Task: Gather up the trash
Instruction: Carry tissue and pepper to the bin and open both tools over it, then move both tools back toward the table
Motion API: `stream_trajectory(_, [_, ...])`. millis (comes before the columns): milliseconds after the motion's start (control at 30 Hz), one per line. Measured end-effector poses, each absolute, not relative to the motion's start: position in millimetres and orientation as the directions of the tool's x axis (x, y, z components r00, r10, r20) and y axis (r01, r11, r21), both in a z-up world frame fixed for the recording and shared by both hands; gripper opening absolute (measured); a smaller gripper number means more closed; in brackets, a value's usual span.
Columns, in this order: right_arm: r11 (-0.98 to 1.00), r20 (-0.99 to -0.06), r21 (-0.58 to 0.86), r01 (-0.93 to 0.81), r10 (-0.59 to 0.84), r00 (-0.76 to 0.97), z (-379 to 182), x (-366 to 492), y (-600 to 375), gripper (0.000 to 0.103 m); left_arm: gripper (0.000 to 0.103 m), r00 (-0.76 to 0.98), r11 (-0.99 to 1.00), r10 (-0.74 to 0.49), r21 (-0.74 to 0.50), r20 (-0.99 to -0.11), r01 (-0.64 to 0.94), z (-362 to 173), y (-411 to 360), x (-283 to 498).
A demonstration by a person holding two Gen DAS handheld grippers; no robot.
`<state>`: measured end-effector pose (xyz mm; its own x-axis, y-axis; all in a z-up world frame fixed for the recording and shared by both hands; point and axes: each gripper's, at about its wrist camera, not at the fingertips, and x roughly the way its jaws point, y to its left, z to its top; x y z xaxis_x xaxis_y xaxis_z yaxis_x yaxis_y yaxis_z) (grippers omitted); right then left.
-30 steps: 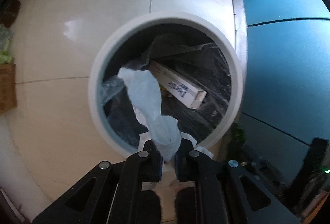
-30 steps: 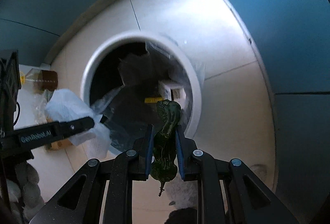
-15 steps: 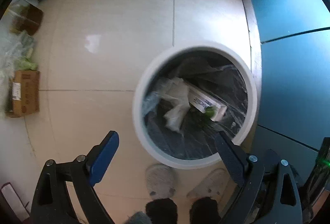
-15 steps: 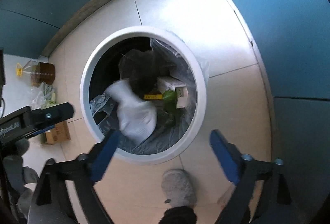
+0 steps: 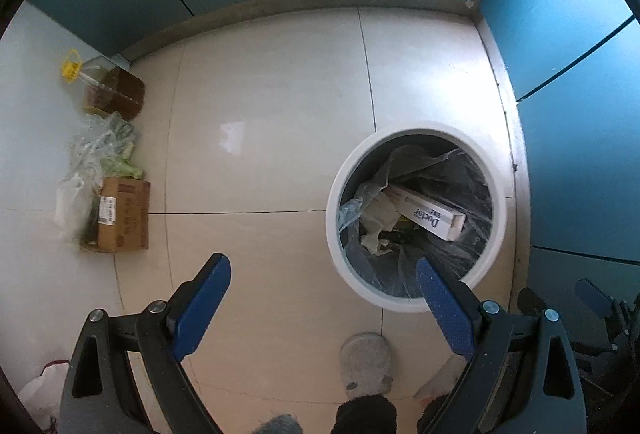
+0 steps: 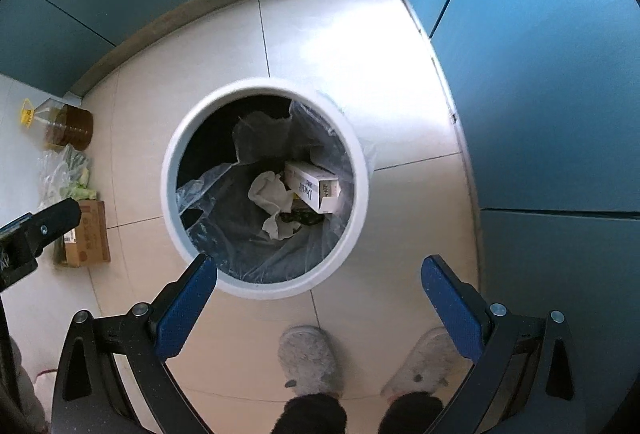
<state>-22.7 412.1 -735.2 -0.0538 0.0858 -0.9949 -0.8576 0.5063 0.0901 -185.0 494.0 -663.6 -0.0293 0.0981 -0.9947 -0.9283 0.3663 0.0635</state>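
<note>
My left gripper (image 5: 322,298) and right gripper (image 6: 320,300) both gape, holding nothing. Cardboard box (image 5: 122,214), vegetable bag (image 5: 94,154) and oil bottle (image 5: 108,90) line the frame's left; bare floor (image 5: 260,122) separates them from the bin (image 5: 494,246).

Bin (image 6: 362,170) stands on floor (image 6: 320,46) near wall corner. Inside bin: box (image 6: 314,190) at right, crumpled tissue (image 6: 272,198) just left of it, wilted vegetable scrap (image 6: 300,218) below box. Left of bin, well apart: oil bottle (image 5: 110,94) farthest back, bagged greens (image 5: 100,150) next, carton (image 5: 124,216) nearest. Slippers (image 6: 310,358) in front of bin.
</note>
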Motion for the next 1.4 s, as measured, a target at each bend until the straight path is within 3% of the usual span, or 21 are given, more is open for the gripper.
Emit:
stream_trajectory(200, [0.497, -0.995, 0.080, -0.864, 0.095, -0.038, -656, -18, 397, 0.103, 0.095, -0.030, 0.392, 0.098, 0.067, -0.995, -0.918, -605, 472, -178])
stream_trajectory(567, [0.461, -0.982, 0.108, -0.881, 0.189, -0.021, -460, -13, 360, 0.103, 0.095, -0.007, 0.444, 0.185, 0.090, -0.983, -0.892, -435, 424, -171])
stream_trajectory(800, [0.453, -0.966, 0.157, -0.878, 0.256, -0.041, -353, -13, 326, 0.103, 0.095, 0.021, 0.437, 0.203, 0.072, -0.979, -0.897, -359, 391, -178])
stream_trajectory(1100, [0.430, -0.934, 0.227, -0.874, 0.349, -0.071, -269, -10, 287, 0.103, 0.095, 0.028, 0.426, 0.262, 0.090, -0.965, -0.900, -273, 360, -182])
stream_trajectory(1267, [0.533, -0.873, 0.382, -0.755, 0.475, -0.106, -242, 32, 245, 0.103, 0.095, 0.046, 0.464, 0.336, 0.123, -0.941, -0.877, -235, 347, -151])
stream_trajectory(1400, [0.665, -0.853, 0.405, -0.628, 0.522, 0.004, -216, 100, 176, 0.103, 0.095, 0.098, 0.565, 0.358, 0.132, -0.929, -0.815, -215, 326, -88])
